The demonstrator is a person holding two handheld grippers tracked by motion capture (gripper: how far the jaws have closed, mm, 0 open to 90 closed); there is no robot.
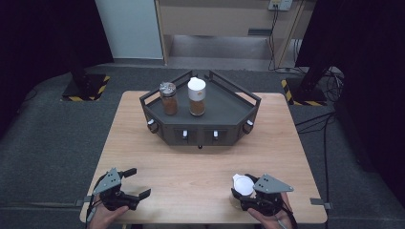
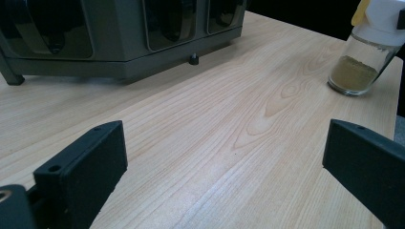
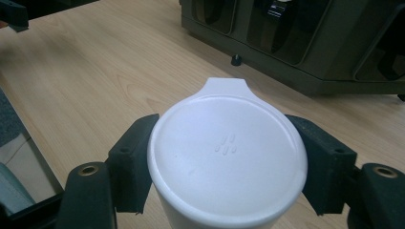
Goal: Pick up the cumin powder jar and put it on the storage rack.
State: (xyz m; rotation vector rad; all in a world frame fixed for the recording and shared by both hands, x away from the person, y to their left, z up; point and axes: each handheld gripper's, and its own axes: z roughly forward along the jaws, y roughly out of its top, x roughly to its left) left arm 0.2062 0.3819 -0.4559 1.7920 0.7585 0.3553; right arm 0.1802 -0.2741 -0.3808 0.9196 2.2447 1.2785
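Observation:
My right gripper [image 1: 244, 190] is shut on a spice jar with a white lid [image 1: 242, 184] near the table's front right edge. The right gripper view looks down on that round lid [image 3: 227, 157], with a black jaw pressed against each side. In the left gripper view the same jar [image 2: 364, 52] stands tilted at the far right, holding yellowish powder. My left gripper [image 1: 137, 183] rests open at the front left, its wide-apart jaws holding nothing over bare wood. On the dark rack [image 1: 224, 117] stand a silver-lidded jar [image 1: 168, 98] and a white-lidded jar [image 1: 197, 96], both with brown spice.
The rack sits at the back middle of the wooden table [image 1: 191, 162], with small white knobs along its front face. Its base and a rubber foot [image 2: 193, 59] show ahead of the left gripper. Dark floor, cables and striped stands surround the table.

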